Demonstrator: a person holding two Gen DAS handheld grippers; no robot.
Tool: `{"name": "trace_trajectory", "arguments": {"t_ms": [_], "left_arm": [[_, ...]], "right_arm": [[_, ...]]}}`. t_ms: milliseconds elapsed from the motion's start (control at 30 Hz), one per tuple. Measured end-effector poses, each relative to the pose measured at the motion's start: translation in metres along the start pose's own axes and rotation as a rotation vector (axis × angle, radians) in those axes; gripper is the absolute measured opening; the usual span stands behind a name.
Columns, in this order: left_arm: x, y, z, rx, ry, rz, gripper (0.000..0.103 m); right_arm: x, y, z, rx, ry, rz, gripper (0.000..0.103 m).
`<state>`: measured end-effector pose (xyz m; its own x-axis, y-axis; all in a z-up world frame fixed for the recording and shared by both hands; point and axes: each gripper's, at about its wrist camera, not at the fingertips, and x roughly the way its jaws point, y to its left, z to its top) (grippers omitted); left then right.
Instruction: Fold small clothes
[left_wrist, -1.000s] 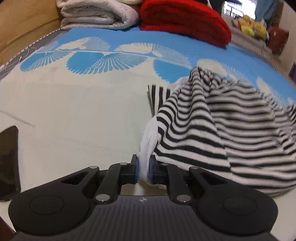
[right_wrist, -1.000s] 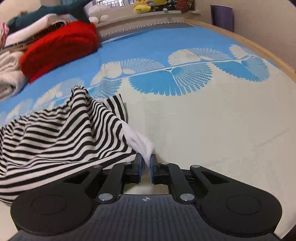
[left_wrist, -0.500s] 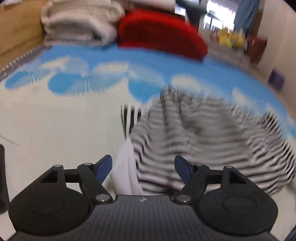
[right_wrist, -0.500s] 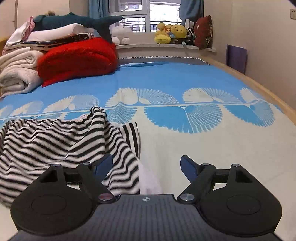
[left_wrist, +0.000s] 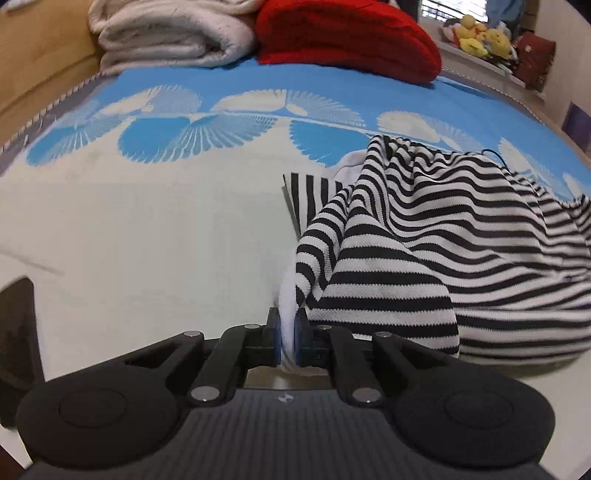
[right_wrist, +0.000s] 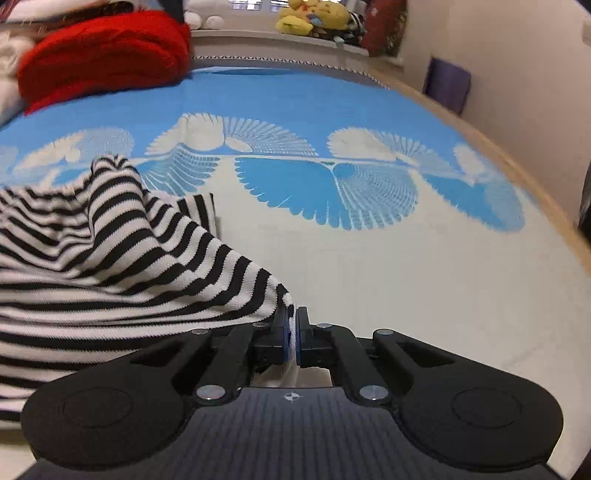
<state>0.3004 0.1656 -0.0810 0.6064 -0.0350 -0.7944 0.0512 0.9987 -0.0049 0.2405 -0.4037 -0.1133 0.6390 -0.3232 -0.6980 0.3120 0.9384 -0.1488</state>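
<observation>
A small black-and-white striped garment with a white lining lies rumpled on the bed. In the left wrist view it spreads to the right, and my left gripper is shut on its white near-left corner. The right wrist view shows the same striped garment bunched to the left. There my right gripper is shut on its near-right corner, cloth pinched between the blue pads. A striped flap lies flat on the bed behind the raised fold.
The bedsheet is cream near me and blue with white fan shapes farther off. A red blanket and folded white blankets are stacked at the far end. Plush toys line the sill. A wooden bed edge runs along the right.
Both grippers let go of the garment's corners, opened wide half a second ago, and have shut again on the near corners. The right gripper has shifted and rolled a little.
</observation>
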Motion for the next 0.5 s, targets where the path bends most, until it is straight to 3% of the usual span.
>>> {"name": "trace_trajectory", "arguments": {"t_ms": [333,400,467,500], "left_arm": [[0.003,-0.025,-0.008,0.269,-0.108,0.308,0.008],[0.003,-0.03,-0.009,0.287,-0.11,0.309,0.01],[-0.003,-0.026,-0.01,0.262,-0.101,0.231,0.011],[-0.008,-0.023,-0.009,0.237,-0.113,0.213,0.017]], "right_arm": [[0.004,-0.004,0.0,0.048,0.02,-0.014,0.002],[0.002,-0.004,0.0,0.059,0.015,-0.013,0.002],[-0.003,-0.002,0.001,0.065,0.004,0.017,0.003],[-0.008,-0.002,0.002,0.076,-0.002,0.048,0.009]]}}
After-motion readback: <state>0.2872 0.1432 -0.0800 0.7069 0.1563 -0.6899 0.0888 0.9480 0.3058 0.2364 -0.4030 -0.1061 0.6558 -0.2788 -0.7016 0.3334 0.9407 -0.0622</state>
